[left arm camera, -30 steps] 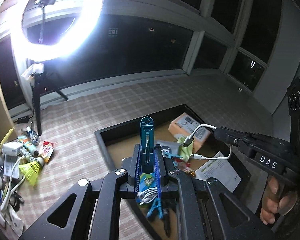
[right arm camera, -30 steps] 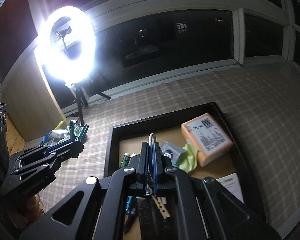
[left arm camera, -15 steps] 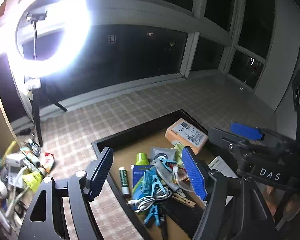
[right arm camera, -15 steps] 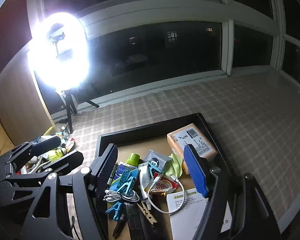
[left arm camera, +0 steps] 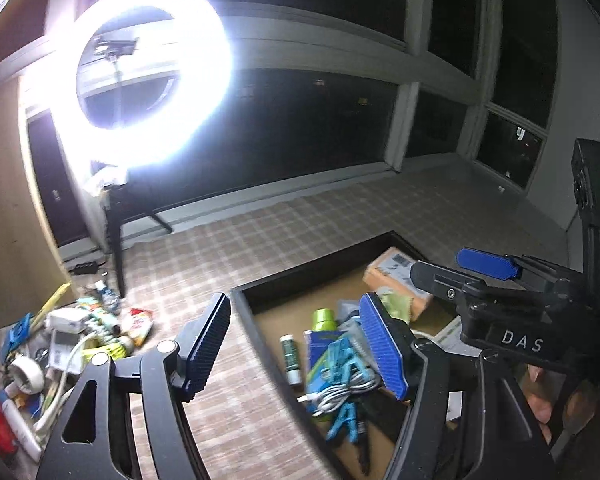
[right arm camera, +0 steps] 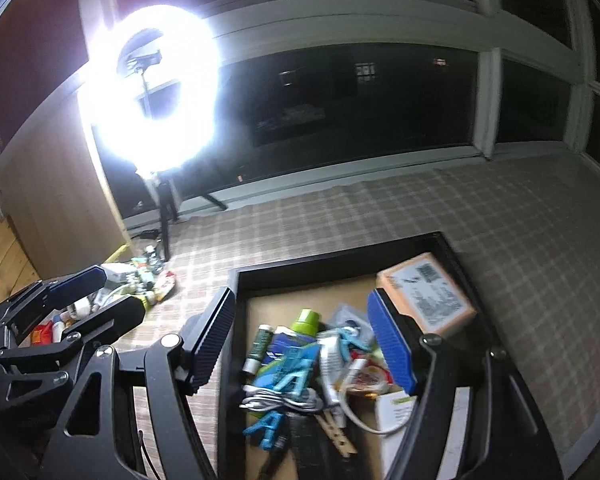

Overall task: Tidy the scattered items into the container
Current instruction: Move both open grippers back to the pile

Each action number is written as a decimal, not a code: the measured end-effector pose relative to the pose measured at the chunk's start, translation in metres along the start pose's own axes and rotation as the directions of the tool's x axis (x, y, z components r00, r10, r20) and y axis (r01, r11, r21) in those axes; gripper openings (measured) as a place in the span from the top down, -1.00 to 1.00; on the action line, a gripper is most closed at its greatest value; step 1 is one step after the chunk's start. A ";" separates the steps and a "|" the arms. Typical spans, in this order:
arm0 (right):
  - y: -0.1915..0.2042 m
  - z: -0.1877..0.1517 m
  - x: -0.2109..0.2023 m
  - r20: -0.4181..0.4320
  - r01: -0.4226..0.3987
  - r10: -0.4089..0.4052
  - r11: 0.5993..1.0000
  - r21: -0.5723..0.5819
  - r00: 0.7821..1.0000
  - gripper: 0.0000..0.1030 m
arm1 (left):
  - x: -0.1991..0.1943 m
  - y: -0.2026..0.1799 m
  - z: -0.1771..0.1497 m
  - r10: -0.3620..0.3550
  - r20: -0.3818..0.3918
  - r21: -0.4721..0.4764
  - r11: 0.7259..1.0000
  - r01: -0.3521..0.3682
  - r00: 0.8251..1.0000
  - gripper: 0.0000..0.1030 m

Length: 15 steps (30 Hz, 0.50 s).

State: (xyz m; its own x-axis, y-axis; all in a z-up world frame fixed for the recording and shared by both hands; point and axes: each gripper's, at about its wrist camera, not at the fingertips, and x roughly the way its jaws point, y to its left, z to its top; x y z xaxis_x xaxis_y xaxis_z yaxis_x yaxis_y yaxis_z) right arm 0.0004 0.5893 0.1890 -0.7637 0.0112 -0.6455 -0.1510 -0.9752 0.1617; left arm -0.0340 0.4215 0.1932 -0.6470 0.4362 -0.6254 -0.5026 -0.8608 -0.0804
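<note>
Black-walled tray [right arm camera: 332, 258] at lower right already holds clips, cables and an orange box [right arm camera: 426, 296]; both the left claw [left arm camera: 300, 346], easing narrower, and the right claw [right arm camera: 312, 342] hang wide and empty above it, while scattered items [left arm camera: 80, 340] wait lower left on the checked surface [left arm camera: 220, 248].

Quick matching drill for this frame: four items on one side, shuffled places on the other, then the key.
Items:
1. orange box
2. tape roll
3. coiled white cable
4. green cap

Places:
A. on the floor in the pile near the ring light's stand
B. in the tray's far right corner
C. in the tray, under blue clothespins
D. in the tray, just beyond a blue packet

Pairs: 1-B, 2-A, 3-C, 4-D
</note>
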 end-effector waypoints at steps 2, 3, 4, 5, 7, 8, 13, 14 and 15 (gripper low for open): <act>0.015 0.001 0.007 -0.010 -0.023 0.023 1.000 -0.021 1.000 -0.31 | -0.005 0.015 -0.005 0.022 -0.002 -0.020 1.000 -0.022 1.000 -0.24; 0.024 0.001 0.011 -0.014 -0.036 0.035 0.999 -0.034 0.999 -0.31 | -0.008 0.024 -0.007 0.035 -0.004 -0.032 0.999 -0.035 0.999 -0.24; 0.034 0.000 0.014 -0.018 -0.050 0.049 0.998 -0.049 0.999 -0.31 | -0.011 0.033 -0.011 0.047 -0.007 -0.046 0.998 -0.048 0.999 -0.24; 0.043 0.000 0.017 -0.019 -0.062 0.061 0.996 -0.062 0.998 -0.31 | -0.014 0.044 -0.015 0.063 -0.010 -0.061 0.996 -0.064 0.998 -0.24; 0.064 -0.002 0.023 -0.026 -0.097 0.094 0.991 -0.094 0.995 -0.31 | -0.020 0.063 -0.023 0.095 -0.016 -0.086 0.992 -0.096 0.995 -0.24; 0.073 -0.003 0.027 -0.034 -0.116 0.113 0.987 -0.110 0.993 -0.31 | -0.023 0.073 -0.028 0.108 -0.021 -0.097 0.989 -0.110 0.994 -0.24; 0.128 -0.015 0.047 -0.100 -0.205 0.188 0.959 -0.196 0.977 -0.31 | -0.040 0.131 -0.057 0.192 -0.060 -0.176 0.964 -0.200 0.980 -0.23; 0.139 -0.017 0.050 -0.113 -0.219 0.199 0.953 -0.210 0.973 -0.31 | -0.044 0.143 -0.064 0.210 -0.071 -0.190 0.957 -0.220 0.975 -0.21; 0.150 -0.020 0.054 -0.125 -0.233 0.210 0.946 -0.224 0.970 -0.31 | -0.047 0.156 -0.072 0.230 -0.085 -0.208 0.947 -0.243 0.969 -0.17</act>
State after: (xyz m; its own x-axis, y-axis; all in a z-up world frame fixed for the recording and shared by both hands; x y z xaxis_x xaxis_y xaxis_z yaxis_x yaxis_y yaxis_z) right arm -0.0504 0.4395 0.1634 -0.6938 -0.2212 -0.6854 0.1762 -0.9749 0.1363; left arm -0.0403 0.2475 0.1541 -0.6938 0.2026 -0.6911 -0.1996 -0.9761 -0.0858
